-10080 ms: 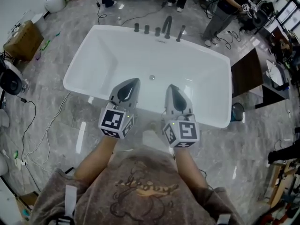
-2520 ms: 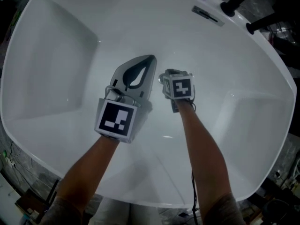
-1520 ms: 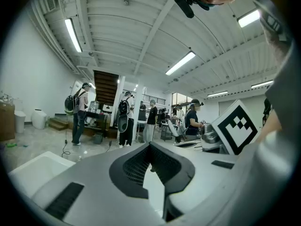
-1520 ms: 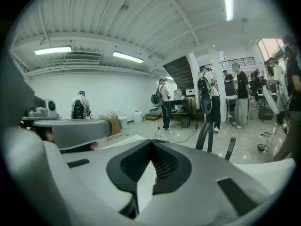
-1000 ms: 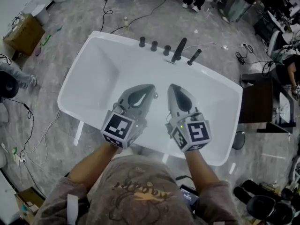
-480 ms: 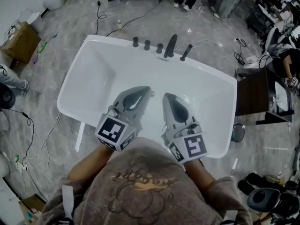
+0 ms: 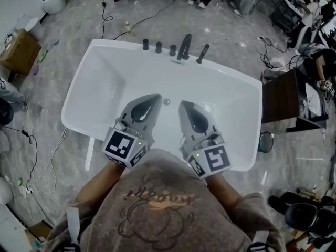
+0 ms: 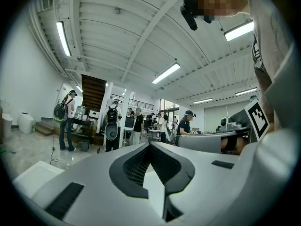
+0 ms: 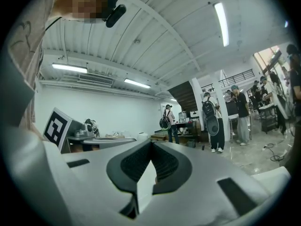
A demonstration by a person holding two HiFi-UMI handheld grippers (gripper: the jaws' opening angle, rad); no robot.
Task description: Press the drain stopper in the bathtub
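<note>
both grippers have come up out of the bathtub (image 7: 105,72) since the frame two and a half seconds back, when the right one was down at the drain – now they are held close to the person's chest, over the tub's near rim.

the left gripper (image 7: 156,96) and the right gripper (image 7: 182,104) lie side by side and point toward the far rim, their noses angled slightly toward each other. in the left gripper view the left gripper (image 8: 150,144) has its jaws pressed together at the tip with nothing between them; the right gripper view shows the right gripper (image 9: 151,142) the same way, tips meeting and empty. both of those views look up and out at a ceiling with strip lights and at people standing across the room.

the drain stopper (image 7: 167,102) is a small round disc on the white tub floor, seen in the gap between the two gripper noses and touched by neither. on the far rim stand three dark knobs (image 7: 158,46) and a dark faucet (image 7: 185,46). the tub sits on a grey marble floor (image 7: 63,140), with a cardboard box (image 7: 18,50) off to the left.
</note>
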